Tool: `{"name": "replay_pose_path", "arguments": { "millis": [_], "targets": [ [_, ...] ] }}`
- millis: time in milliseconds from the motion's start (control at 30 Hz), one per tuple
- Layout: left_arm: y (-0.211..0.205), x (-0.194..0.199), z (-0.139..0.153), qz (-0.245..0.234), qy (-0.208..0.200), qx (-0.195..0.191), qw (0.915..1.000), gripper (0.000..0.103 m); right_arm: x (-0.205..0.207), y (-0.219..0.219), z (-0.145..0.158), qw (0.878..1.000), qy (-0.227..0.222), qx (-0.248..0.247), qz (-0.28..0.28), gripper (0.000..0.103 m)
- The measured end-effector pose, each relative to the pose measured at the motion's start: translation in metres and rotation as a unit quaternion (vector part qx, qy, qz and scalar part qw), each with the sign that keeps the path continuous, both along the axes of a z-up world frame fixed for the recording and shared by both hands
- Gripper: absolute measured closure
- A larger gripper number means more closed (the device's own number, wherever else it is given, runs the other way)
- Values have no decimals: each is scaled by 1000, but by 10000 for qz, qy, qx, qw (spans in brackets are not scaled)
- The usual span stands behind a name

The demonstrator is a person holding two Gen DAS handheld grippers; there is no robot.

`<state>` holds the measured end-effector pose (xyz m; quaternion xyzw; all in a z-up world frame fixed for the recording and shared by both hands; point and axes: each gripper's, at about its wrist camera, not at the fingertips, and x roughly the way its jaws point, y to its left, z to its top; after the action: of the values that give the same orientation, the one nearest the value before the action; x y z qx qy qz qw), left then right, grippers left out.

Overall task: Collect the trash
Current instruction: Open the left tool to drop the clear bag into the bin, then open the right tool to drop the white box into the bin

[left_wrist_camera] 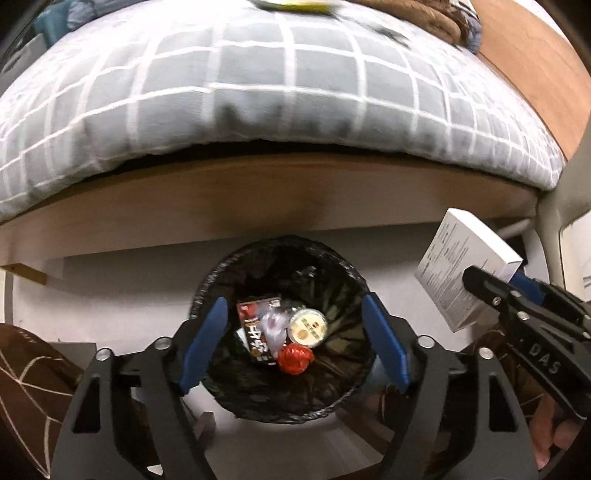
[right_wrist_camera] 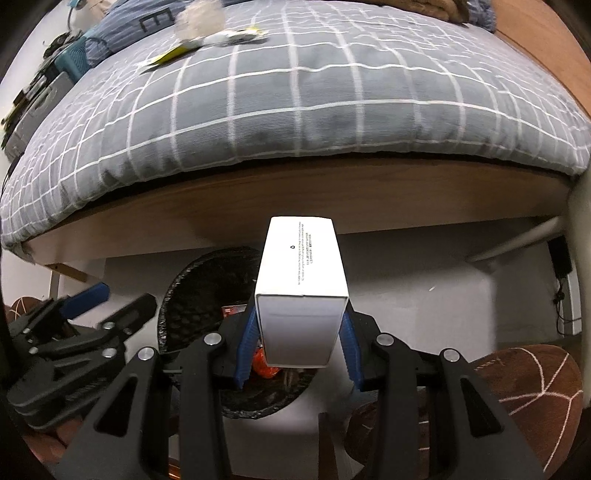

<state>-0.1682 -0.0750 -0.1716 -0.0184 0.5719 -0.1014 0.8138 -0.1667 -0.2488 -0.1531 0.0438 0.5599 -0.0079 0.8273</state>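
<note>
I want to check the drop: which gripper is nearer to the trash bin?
Left. The left gripper hangs open right above the trash bin. The right gripper, holding the white box, is beside the bin's rim.

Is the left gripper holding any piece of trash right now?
No, the left gripper stands open over the trash bin with nothing between its blue pads, while the white box sits in the right gripper.

From my right wrist view, the white box [right_wrist_camera: 302, 295] hides most of the bin [right_wrist_camera: 192, 291] behind it; only a red scrap shows underneath. At twelve o'clock on the bed [right_wrist_camera: 295, 110], a pale fuzzy lump [right_wrist_camera: 201, 20] is too blurred to name. The box's small print is unreadable.
</note>
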Motion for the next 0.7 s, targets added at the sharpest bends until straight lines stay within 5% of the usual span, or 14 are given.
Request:
{"name": "replay_pose_path", "arguments": {
  "millis": [233,700],
  "targets": [
    [37,1,9,264,-163,169,9994,8,12,38,-5,9992,57,19,402,65],
    [91,0,2,580,-76,415,9974,6,23,86,-27,9960,319,60,828,65]
  ]
}}
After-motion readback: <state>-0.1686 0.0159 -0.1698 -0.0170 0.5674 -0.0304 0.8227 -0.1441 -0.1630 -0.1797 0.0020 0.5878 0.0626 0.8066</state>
